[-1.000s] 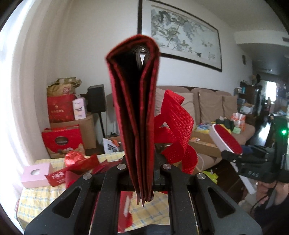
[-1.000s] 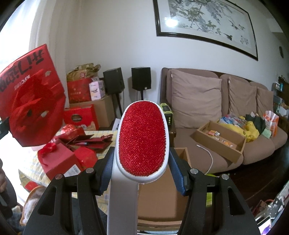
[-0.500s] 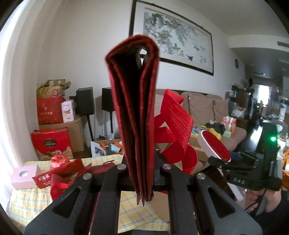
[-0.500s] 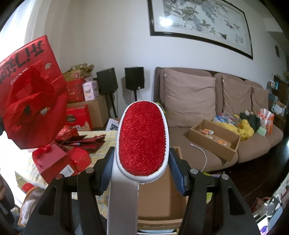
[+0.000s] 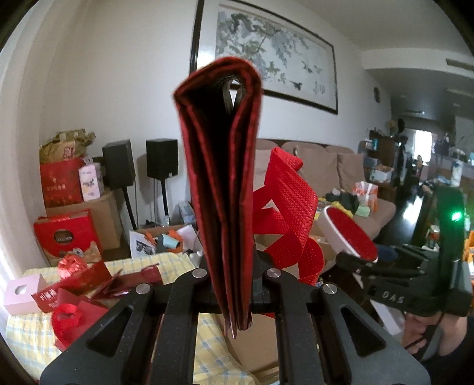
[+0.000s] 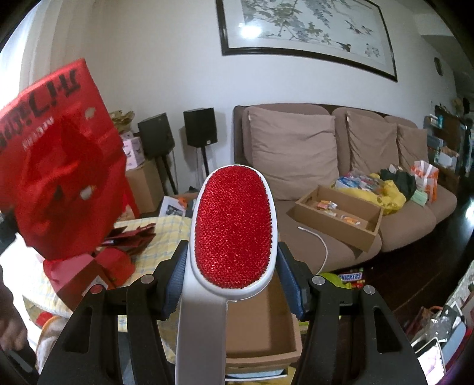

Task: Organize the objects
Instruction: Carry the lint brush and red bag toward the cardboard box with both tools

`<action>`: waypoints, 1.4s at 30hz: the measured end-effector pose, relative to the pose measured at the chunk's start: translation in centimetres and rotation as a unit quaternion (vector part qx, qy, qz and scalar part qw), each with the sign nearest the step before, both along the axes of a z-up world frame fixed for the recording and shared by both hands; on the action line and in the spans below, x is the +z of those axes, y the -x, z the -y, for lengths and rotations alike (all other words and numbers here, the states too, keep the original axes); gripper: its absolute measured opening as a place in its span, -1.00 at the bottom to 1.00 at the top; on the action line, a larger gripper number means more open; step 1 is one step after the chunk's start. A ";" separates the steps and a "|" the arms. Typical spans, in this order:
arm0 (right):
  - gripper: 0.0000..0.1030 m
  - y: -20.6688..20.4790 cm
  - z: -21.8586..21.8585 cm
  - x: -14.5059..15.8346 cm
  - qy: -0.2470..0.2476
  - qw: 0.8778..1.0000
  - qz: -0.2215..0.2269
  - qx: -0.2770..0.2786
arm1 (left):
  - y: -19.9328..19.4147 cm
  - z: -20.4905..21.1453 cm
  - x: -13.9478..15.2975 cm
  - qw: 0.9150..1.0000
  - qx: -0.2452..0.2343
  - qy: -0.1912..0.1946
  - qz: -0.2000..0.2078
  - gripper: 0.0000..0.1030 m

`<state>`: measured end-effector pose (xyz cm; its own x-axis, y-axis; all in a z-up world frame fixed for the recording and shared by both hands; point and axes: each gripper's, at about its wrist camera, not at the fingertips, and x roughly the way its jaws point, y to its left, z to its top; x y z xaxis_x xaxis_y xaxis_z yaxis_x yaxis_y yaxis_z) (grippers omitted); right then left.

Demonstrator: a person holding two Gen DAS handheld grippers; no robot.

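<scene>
White wall with framed painting (image 6: 308, 29) above, brown sofa (image 6: 340, 177) ahead, two black speakers (image 6: 199, 126) left of it.

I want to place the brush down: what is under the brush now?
Below the brush, held in the right gripper, an open cardboard box shows a bare brown floor. The handle and jaws cover its left part, so anything there stays hidden.

**Around the brown sofa**

A long brown fabric sofa (image 6: 340, 189) with three cushions stands against the white wall. Above it hangs a black-framed ink painting (image 6: 305, 26). On its seat lies a shallow cardboard tray (image 6: 337, 214). Just left stand two black speakers (image 6: 200, 126).
</scene>
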<state>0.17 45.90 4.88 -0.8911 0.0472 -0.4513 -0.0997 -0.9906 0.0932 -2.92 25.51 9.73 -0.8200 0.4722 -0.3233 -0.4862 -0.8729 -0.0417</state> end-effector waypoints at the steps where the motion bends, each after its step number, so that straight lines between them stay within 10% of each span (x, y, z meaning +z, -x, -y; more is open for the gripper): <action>1: 0.14 -0.1 -0.3 0.0 0.001 1.000 -0.001 -0.002 | 0.1 -0.3 -0.2 1.000 -0.001 0.001 0.003 -0.83; 42: 0.14 1.9 -5.4 -3.9 0.072 0.996 0.045 -0.034 | 2.7 -8.1 -6.5 0.993 -0.039 0.021 0.110 -0.83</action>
